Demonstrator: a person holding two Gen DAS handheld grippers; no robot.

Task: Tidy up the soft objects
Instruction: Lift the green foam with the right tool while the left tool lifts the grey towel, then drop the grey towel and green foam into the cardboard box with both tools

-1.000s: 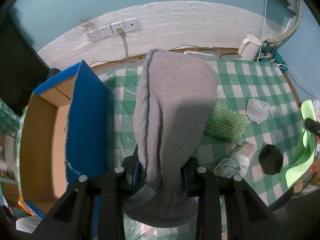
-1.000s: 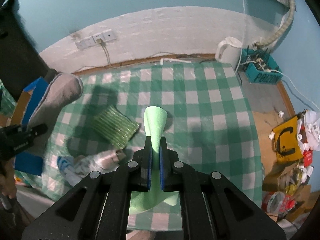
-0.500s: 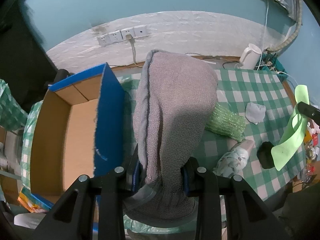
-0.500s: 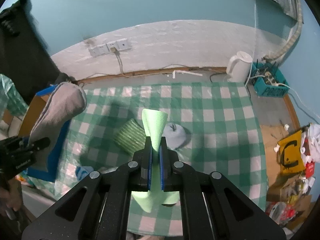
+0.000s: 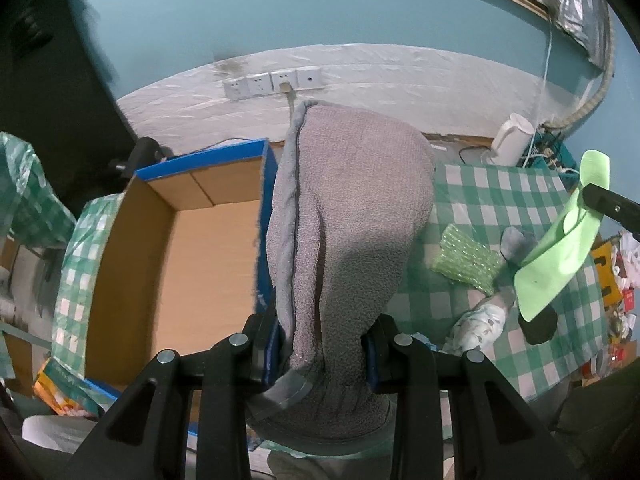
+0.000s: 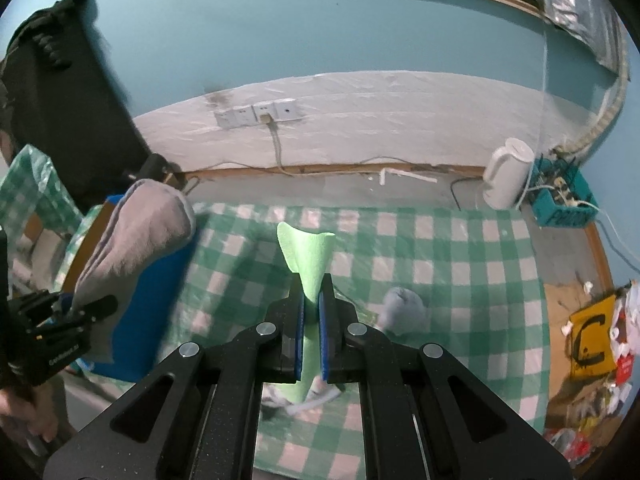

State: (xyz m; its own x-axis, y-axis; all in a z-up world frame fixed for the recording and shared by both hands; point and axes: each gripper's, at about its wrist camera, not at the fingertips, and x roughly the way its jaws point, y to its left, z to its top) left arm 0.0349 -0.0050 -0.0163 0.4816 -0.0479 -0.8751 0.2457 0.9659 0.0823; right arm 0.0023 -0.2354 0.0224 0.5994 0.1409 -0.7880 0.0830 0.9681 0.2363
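Terrycloth filled the left view — a grey towel [image 5: 344,216], nubbly with a stitched seam, pinched upright by the left gripper [image 5: 324,354] beside the open cardboard box [image 5: 168,264]. The right gripper [image 6: 311,334] squeezed 1 thin green foam sheet [image 6: 308,252] above the checked tablecloth [image 6: 440,264].

I see the grey towel [image 5: 348,216] bunched and standing upright, beside the open cardboard box [image 5: 160,264]. The green foam sheet [image 6: 310,256] curls upward — thin and bent. A bubble-wrap pad [image 5: 466,258], grey sock [image 5: 516,240] and patterned cloth [image 5: 480,324] lie on the desk [image 5: 500,184].
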